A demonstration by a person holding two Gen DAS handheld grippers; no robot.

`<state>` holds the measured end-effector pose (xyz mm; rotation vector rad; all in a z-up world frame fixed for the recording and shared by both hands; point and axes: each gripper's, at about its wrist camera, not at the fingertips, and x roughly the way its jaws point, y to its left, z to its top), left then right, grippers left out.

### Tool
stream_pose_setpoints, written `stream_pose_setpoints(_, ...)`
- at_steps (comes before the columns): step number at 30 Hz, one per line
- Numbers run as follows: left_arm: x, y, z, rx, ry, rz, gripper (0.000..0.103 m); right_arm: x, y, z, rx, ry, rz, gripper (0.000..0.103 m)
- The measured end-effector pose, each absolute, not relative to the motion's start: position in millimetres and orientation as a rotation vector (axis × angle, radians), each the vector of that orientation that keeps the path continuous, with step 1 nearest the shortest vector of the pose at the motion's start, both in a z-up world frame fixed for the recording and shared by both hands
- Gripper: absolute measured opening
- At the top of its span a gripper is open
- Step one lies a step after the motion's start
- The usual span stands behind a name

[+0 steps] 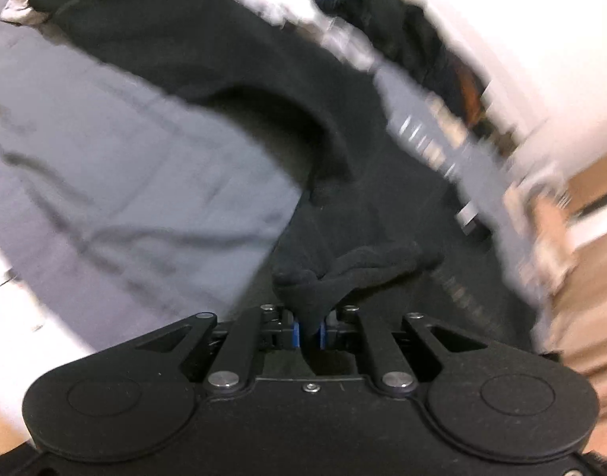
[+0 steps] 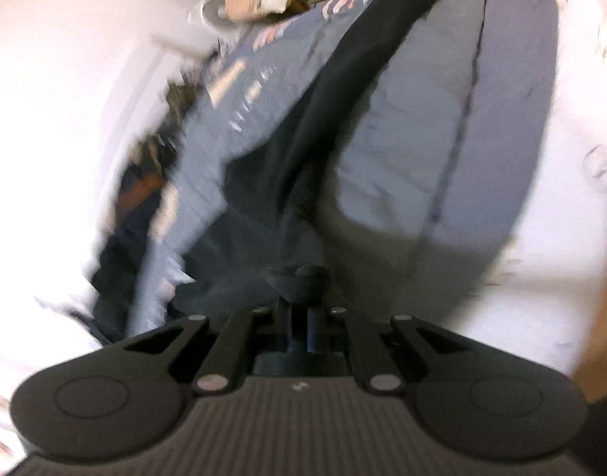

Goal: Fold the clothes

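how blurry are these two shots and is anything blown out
Left wrist view: the left gripper and the bunched black garment are fairly sharp, the surroundings streak with motion blur, and the white upper right is overexposed. Right wrist view: softer throughout, the right gripper is dim, and the white on both sides is blown out.

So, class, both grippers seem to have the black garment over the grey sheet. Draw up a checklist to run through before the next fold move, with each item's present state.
1. Left gripper shut on the black garment: ok.
2. Right gripper shut on dark cloth: ok; same garment: cannot tell.
3. Garment spread flat: not ok, it hangs bunched.
4. Grey sheet bare beneath for laying down: ok.
5. Which edges or corners are held: cannot tell, views are blurred.
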<state>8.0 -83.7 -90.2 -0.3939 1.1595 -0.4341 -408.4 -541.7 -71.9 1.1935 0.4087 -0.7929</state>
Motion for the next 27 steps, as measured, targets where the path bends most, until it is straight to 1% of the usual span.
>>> stream_pose_setpoints(1, 6, -85, -90, -0.357, 1.190, -0.423, 0.012, -404, -540, -75, 1.145, 0.499, -0.799, 0.010)
stream_pose_setpoints(2, 5, -85, -90, -0.319, 1.219, -0.411, 0.018, -400, -540, -78, 1.135, 0.569, -0.813, 0.010)
stream_pose_setpoints(3, 3, -86, -90, -0.281, 1.249, -0.400, 0.024, -399, -541, -77, 1.139, 0.595, -0.822, 0.010)
stream_pose_setpoints(4, 2, -88, -85, -0.238, 1.246, -0.394, 0.025, -399, -540, -73, 1.120, 0.600, -0.826, 0.010)
stream_pose_setpoints(6, -1, -83, -69, -0.170, 1.198, -0.388, 0.036, -403, -539, -58, 1.067, 0.594, -0.854, 0.012)
stream_pose_setpoints(7, -2, -80, -61, -0.138, 1.172, -0.385, 0.039, -405, -538, -48, 1.023, 0.593, -0.881, 0.014)
stream_pose_setpoints(9, -4, -74, -45, -0.074, 1.120, -0.379, 0.053, -409, -536, -29, 0.929, 0.592, -0.930, 0.016)
stream_pose_setpoints(10, -5, -73, -40, -0.058, 1.091, -0.392, 0.056, -411, -534, -20, 0.872, 0.596, -0.949, 0.017)
stream_pose_setpoints(12, -8, -71, -31, -0.032, 1.030, -0.426, 0.057, -416, -531, -4, 0.793, 0.559, -0.986, 0.018)
stream_pose_setpoints(13, -9, -70, -26, -0.019, 1.000, -0.442, 0.057, -418, -529, 3, 0.760, 0.531, -0.992, 0.021)
stream_pose_setpoints(15, -11, -76, -20, 0.006, 0.944, -0.480, 0.060, -411, -526, 11, 0.710, 0.511, -0.939, 0.028)
stream_pose_setpoints(17, -13, -95, -23, 0.022, 0.905, -0.540, 0.060, -396, -522, 12, 0.668, 0.503, -0.861, 0.038)
stream_pose_setpoints(21, -25, -134, -37, 0.035, 0.848, -0.711, 0.060, -341, -513, -7, 0.588, 0.530, -0.719, 0.040)
stream_pose_setpoints(27, -28, -186, -80, 0.045, 0.887, -0.840, 0.061, -264, -504, -63, 0.553, 0.625, -0.537, 0.041)
